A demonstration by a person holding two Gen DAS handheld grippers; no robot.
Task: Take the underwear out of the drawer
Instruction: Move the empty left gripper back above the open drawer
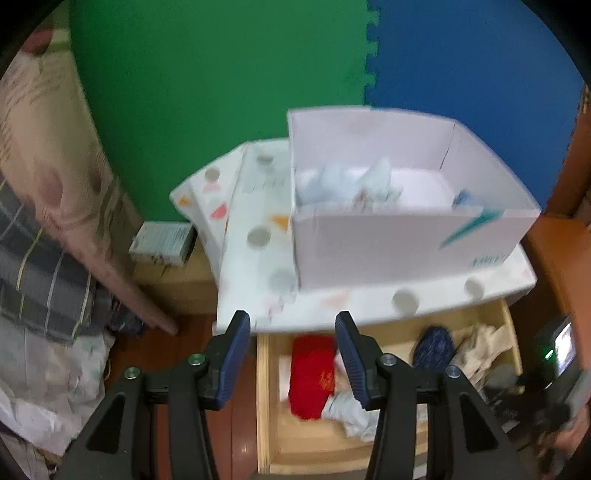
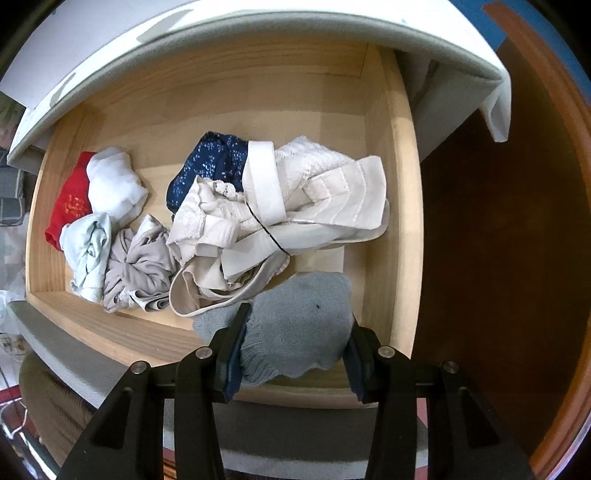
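Pale wood forms the open drawer (image 2: 399, 206), which fills the centre of the right wrist view beneath the white cabinet top (image 2: 258, 33). Inside it lies a loose heap of underwear: a cream tangle of straps (image 2: 288, 221) at centre, a navy patterned piece (image 2: 210, 162) behind it, and red (image 2: 70, 203), white (image 2: 114, 184) and grey (image 2: 140, 262) items toward the left. At lower centre the right gripper (image 2: 293, 350) pinches a grey-blue knitted garment (image 2: 299, 325) between its pads, above the drawer's near edge. A clean lift calls for raising it straight up, clear of the straps beside it. In the left wrist view the left gripper (image 1: 291, 354) stands spread and empty at lower centre, before a white box (image 1: 406, 236) holding clothes, the likely destination.
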